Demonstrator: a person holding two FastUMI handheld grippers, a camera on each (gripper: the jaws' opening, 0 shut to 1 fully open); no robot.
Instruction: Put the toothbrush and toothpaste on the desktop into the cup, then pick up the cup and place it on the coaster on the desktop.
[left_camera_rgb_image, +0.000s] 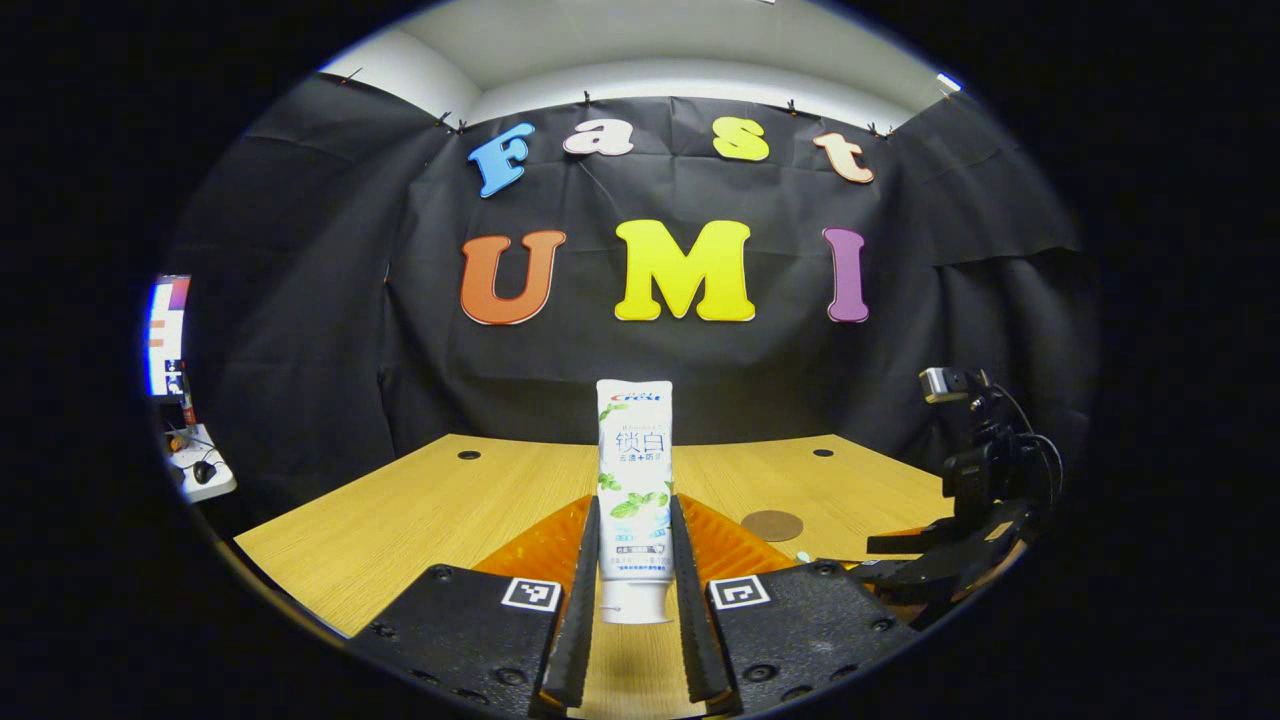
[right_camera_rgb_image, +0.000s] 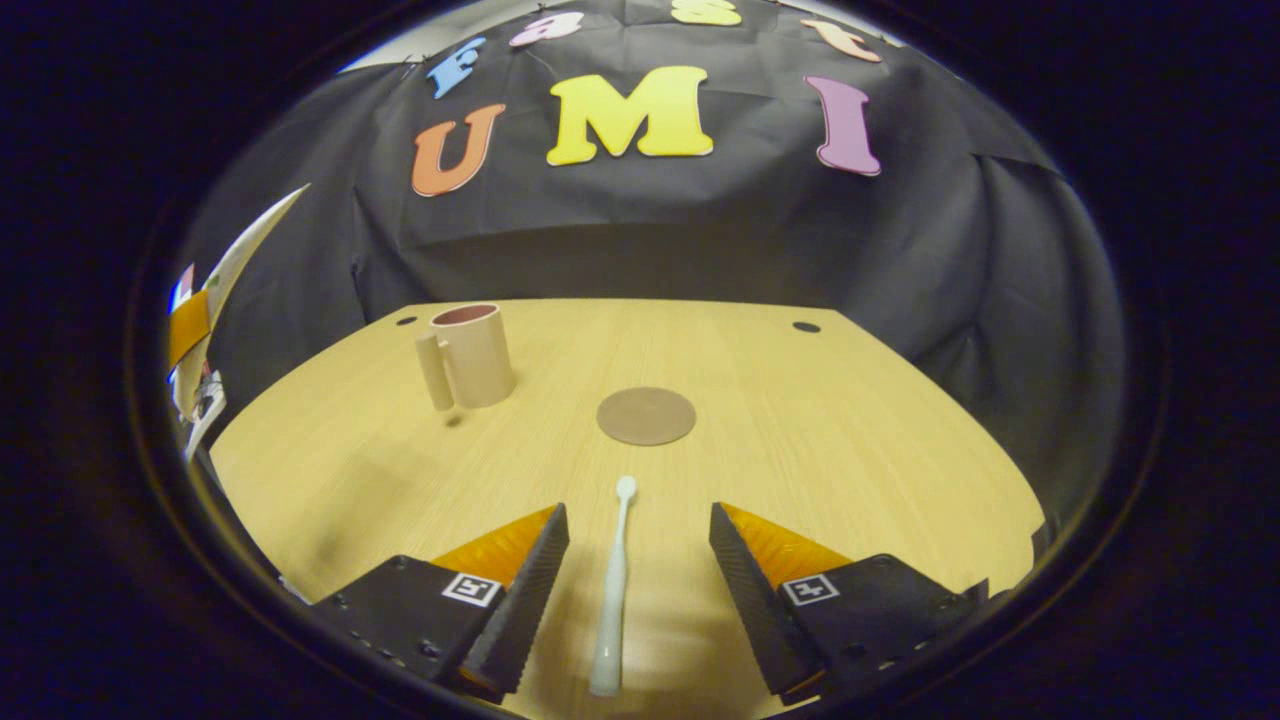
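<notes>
Toothpaste (left_camera_rgb_image: 634, 500), soft and light, stands upright, pinched low by my left gripper (left_camera_rgb_image: 632, 600). My right gripper (right_camera_rgb_image: 638, 560) gapes wide around the slim, stiff toothbrush (right_camera_rgb_image: 612, 590) flat on the bench (right_camera_rgb_image: 850, 450); grip mid-handle.

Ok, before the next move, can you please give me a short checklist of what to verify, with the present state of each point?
1. Left gripper holds the toothpaste: ok, both fingers press on the tube, which stands upright with its cap down.
2. Right gripper is ready for the toothbrush: ok, jaws open, the brush lies on the desktop between the fingers, not yet gripped.
3. Cup is upright with its mouth open: ok.
4. Cup is empty: cannot tell, the inside is hardly seen.
5. Coaster is free for the cup: ok, nothing lies on it.
6. Toothpaste is lifted clear of the desktop: cannot tell.
</notes>
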